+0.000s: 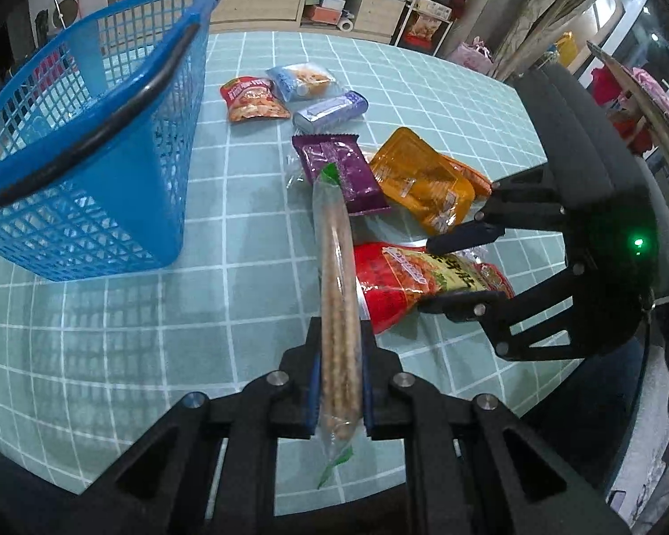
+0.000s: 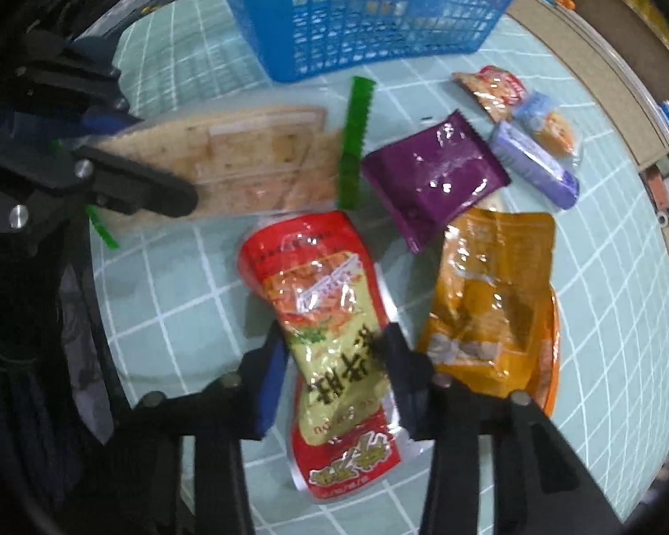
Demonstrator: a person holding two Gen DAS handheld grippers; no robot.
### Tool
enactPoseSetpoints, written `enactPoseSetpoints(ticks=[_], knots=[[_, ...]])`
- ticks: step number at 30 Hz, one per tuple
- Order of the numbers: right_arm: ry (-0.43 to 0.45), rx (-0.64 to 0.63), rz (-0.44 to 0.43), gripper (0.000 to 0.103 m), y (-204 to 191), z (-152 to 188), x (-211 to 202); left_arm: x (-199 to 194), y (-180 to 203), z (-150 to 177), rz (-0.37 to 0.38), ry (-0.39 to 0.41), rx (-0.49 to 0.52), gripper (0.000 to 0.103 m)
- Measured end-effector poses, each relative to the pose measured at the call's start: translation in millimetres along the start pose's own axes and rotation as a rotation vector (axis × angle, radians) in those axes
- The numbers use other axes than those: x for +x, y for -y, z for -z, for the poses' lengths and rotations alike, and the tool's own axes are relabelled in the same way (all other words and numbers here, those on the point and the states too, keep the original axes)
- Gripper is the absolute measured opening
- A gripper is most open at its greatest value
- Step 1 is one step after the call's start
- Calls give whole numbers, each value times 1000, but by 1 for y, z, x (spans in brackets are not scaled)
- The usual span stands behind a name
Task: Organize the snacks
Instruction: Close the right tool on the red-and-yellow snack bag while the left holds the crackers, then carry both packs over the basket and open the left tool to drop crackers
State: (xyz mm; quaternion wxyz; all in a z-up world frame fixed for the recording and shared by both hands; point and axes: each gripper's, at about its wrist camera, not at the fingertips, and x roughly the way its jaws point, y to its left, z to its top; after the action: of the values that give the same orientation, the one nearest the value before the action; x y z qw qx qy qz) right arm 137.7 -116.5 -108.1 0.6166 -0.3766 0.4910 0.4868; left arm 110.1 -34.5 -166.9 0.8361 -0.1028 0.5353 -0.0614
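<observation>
My left gripper is shut on a clear cracker pack with green ends, held edge-on above the table; the pack also shows in the right wrist view. The blue mesh basket stands to the left, also in the right wrist view. My right gripper straddles a red and yellow snack bag lying on the table, jaws open around it. In the left wrist view the right gripper sits over that bag.
A purple pack, an orange pouch, a lilac wrapped pack, a small red bag and a blue-white pack lie on the checked green tablecloth. Cabinets stand beyond the table.
</observation>
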Motion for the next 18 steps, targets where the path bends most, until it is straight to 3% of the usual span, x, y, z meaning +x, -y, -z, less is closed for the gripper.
enactPoseSetpoints(ticks=[5,14,18], knots=[[25,93,60,28,2,2,-12,-14,2,4,7,29,10,12],[91,252,168,26,0,2,-60,-53,15,0,41,114,53,12],[123,263,236,26,-16,7,-90,-75,16,-7,51,157,68,12]])
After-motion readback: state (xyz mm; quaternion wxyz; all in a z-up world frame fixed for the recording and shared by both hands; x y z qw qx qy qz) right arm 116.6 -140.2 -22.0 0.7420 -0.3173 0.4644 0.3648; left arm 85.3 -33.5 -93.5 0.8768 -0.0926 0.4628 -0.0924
